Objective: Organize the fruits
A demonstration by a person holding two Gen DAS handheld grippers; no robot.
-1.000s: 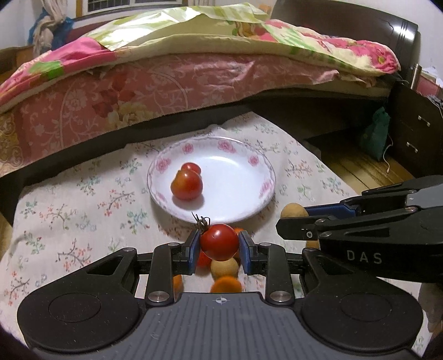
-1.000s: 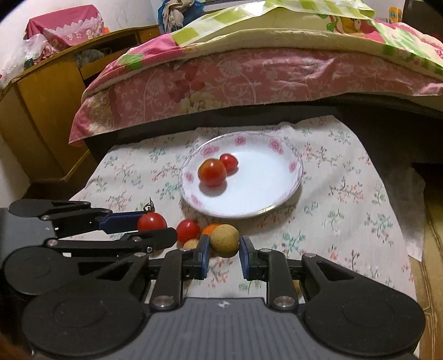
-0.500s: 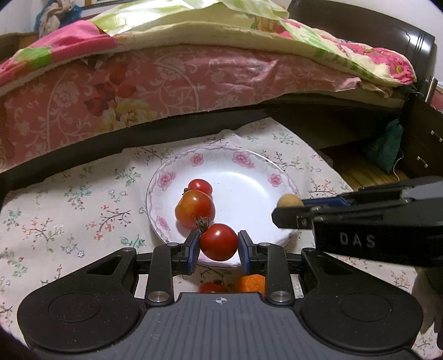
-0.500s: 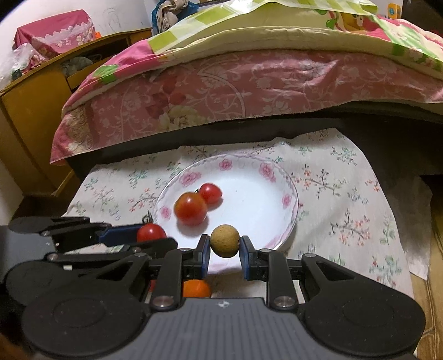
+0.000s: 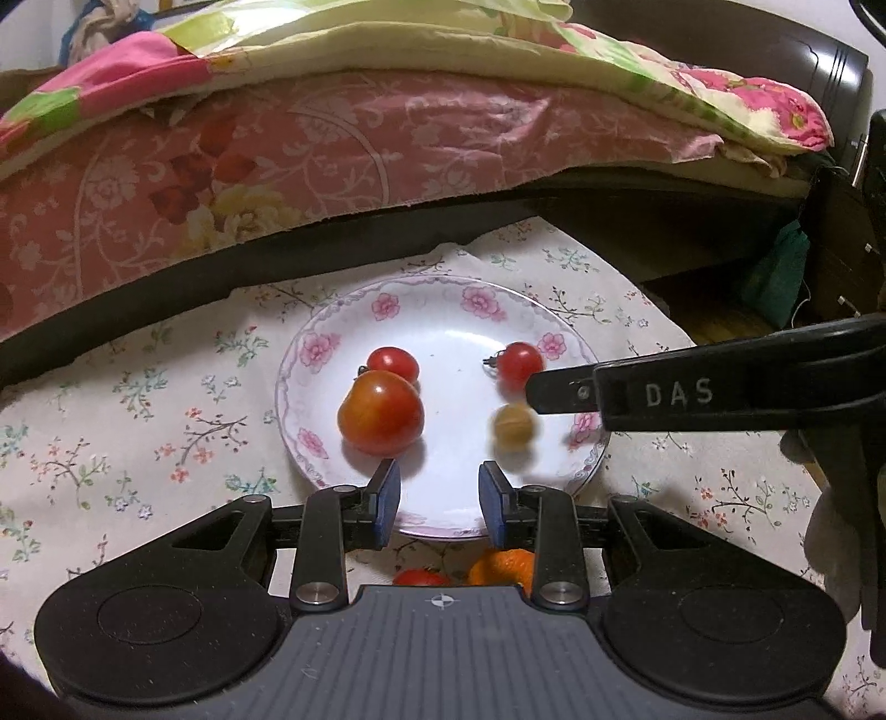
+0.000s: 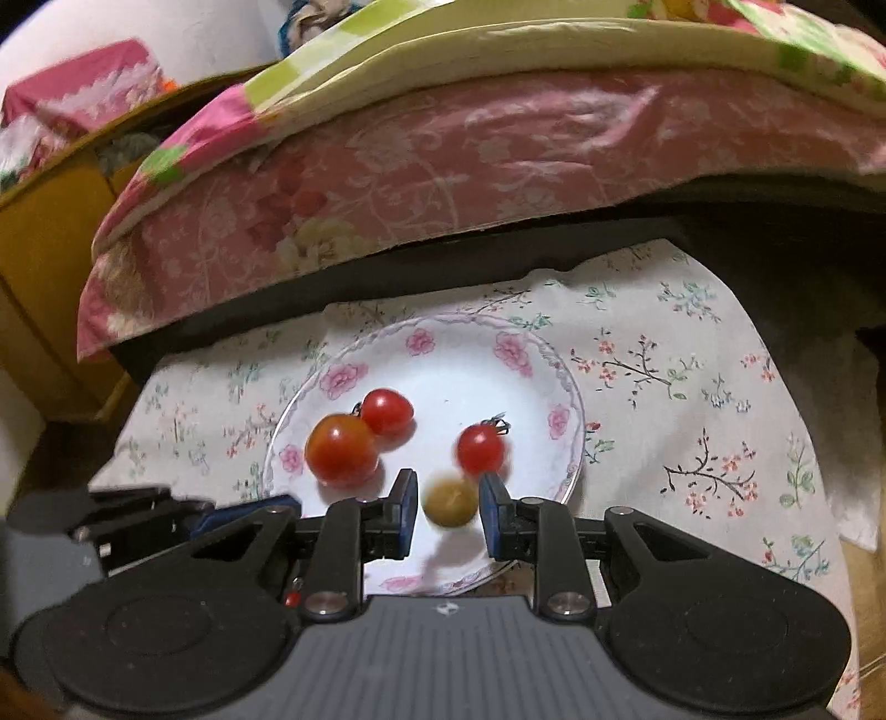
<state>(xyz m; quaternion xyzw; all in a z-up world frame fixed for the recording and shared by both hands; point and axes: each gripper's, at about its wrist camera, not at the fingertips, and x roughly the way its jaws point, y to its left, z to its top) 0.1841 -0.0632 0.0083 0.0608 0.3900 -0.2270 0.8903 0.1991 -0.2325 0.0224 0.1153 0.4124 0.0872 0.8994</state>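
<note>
Four, counting fruits on the round white porcelain plate with pink flower rim: one large glossy red-orange tomato, one small red cherry tomato touching it behind, one stemmed red cherry tomato lying apart toward the right rim, one matte tan round fruit just in front of that one. Two more showing off the plate, on the near side: one orange fruit and one red fruit, both half hidden under the left tool's body.

Two tongs showing. Reading the left gripper as spread, blue pads apart, nothing between them, hovering over the plate's near rim. Reading the right gripper as narrowly parted: tan fruit sitting between the pads, smeared while the pads look sharp, slim gaps on both sides, so not pinching it as far as visible.

Crossing the plate's right rim in the left view: the right tool's black finger lettered DAS, covering part of the rim.

Lying under everything: a cream floral cloth, wrinkled. Standing behind: a bed with a pink patterned sheet and a green-and-pink quilt on top. Flanking: a yellow wooden cabinet and a dark wooden nightstand.
</note>
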